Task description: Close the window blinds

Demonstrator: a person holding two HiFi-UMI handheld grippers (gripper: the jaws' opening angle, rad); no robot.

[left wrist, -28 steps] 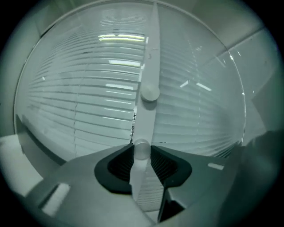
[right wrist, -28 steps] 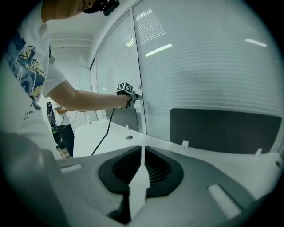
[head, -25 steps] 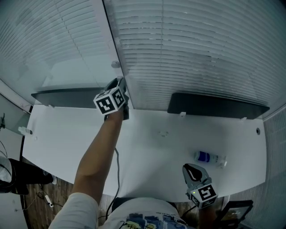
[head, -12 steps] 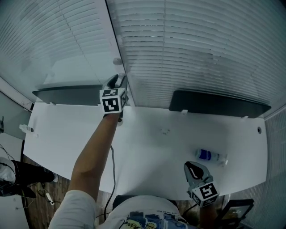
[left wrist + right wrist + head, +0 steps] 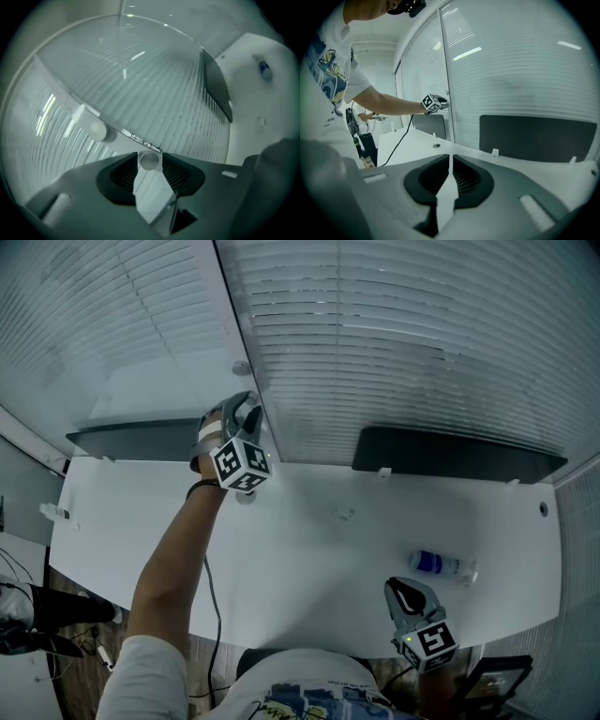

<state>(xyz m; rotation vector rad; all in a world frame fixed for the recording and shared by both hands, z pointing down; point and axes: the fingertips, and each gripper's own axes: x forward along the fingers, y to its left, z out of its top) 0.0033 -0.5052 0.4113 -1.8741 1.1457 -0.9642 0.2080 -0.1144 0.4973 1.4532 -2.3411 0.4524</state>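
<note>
knob (image 5: pixel 149 161) sits btwn left gripper (image 5: pixel 246 409) fingers (image 5: pixel 119 177), just opened, wrist rolled since; right gripper (image 5: pixel 401 591) closed.

Dim bluish light, glare streaks on the blinds (image 5: pixel 511 70), fisheye-bent dark corners.

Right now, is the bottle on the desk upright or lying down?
Lying on its side: in the head view the bottle stretches flat along the desk, its blue end pointing left.
</note>
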